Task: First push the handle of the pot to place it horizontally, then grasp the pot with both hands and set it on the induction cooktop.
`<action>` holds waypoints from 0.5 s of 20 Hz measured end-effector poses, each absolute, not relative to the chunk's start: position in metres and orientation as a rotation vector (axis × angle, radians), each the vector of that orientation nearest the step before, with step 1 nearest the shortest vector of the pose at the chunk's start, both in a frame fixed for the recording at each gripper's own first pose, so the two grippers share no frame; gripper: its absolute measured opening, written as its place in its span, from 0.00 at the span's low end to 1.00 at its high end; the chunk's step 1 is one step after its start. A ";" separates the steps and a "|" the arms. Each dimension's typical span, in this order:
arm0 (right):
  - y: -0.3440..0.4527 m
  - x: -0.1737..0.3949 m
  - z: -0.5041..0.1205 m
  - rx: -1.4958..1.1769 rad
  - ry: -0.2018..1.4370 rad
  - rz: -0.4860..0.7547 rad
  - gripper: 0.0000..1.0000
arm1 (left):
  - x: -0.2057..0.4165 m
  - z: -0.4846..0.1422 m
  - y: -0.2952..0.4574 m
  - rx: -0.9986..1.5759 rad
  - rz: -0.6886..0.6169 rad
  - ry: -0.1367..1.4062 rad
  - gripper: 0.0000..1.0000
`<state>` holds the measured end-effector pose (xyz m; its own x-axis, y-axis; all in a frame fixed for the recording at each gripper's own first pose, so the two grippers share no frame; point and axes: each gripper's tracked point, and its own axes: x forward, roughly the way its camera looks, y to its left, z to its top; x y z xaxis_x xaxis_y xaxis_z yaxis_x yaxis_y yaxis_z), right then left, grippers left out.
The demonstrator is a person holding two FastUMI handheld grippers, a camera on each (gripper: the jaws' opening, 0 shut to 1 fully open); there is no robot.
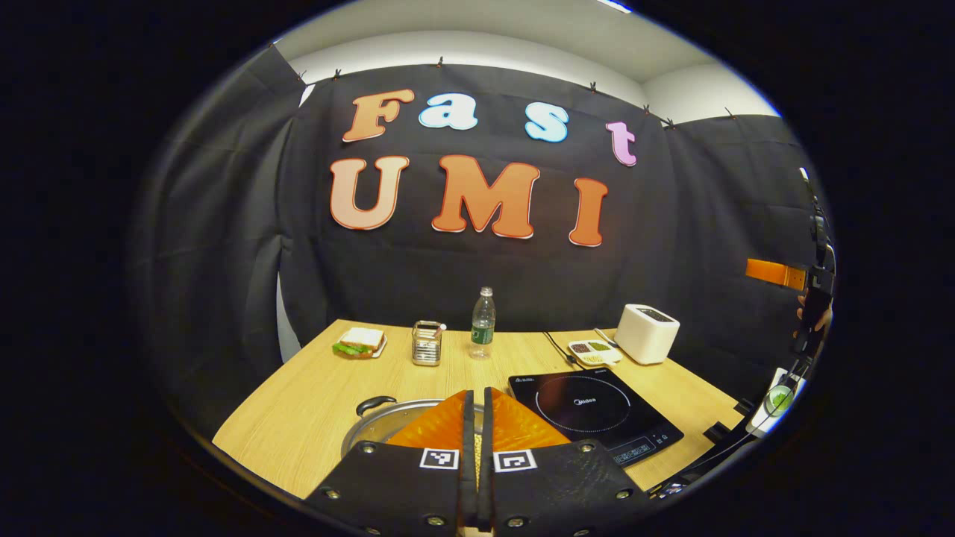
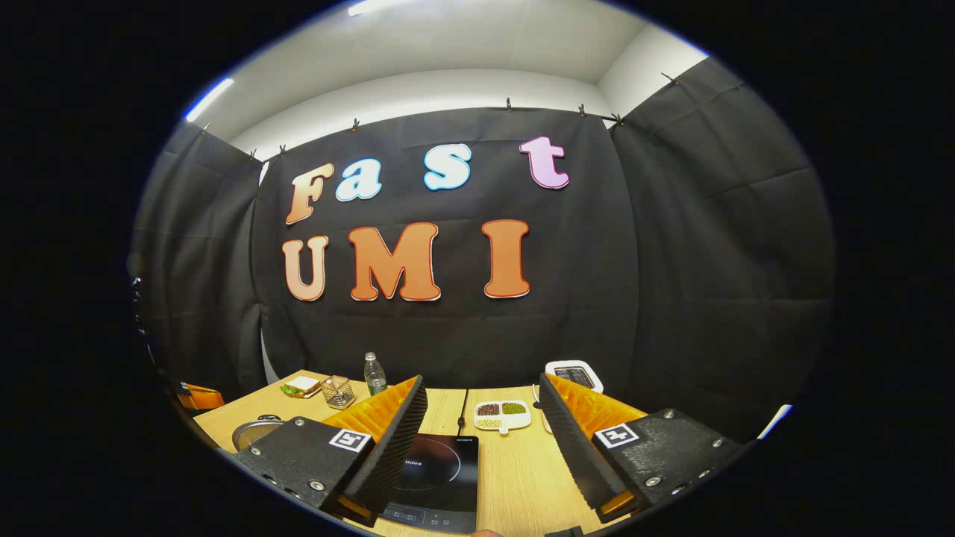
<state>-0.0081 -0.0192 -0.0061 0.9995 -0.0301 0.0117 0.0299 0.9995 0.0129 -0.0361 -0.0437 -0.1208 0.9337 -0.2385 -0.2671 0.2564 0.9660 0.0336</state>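
A steel pot (image 1: 388, 422) with a dark side handle (image 1: 375, 404) sits on the wooden table (image 1: 313, 395), left of the black induction cooktop (image 1: 593, 410). My left gripper (image 1: 477, 418) hovers shut above the pot's right side, nothing between its fingers, which hide much of the pot. In the right gripper view my right gripper (image 2: 481, 406) stands open above the cooktop (image 2: 440, 473), holding nothing. The pot (image 2: 257, 432) shows at the far left there, partly behind the left finger (image 2: 388, 432).
At the back of the table stand a sandwich on a plate (image 1: 359, 342), a wire holder (image 1: 427, 343), a water bottle (image 1: 483, 324), a divided dish of beans (image 1: 593, 350) and a white toaster (image 1: 646, 333). A cable (image 1: 556, 347) runs behind the cooktop. At the far right, the other gripper (image 1: 817, 298) in a hand.
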 end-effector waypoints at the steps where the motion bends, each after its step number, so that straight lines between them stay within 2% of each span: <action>1: -0.018 -0.007 -0.007 0.014 -0.010 -0.030 0.93 | -0.037 -0.127 -0.044 0.069 -0.257 0.283 0.02; 10: -0.011 0.000 -0.023 0.009 0.017 -0.023 0.94 | -0.059 -0.197 -0.054 0.110 -0.320 0.442 0.02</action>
<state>0.0004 -0.0110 -0.0226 0.9996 -0.0228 -0.0174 0.0229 0.9997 0.0090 -0.0590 -0.0541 -0.1969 0.8549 -0.2802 -0.4366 0.3277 0.9441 0.0359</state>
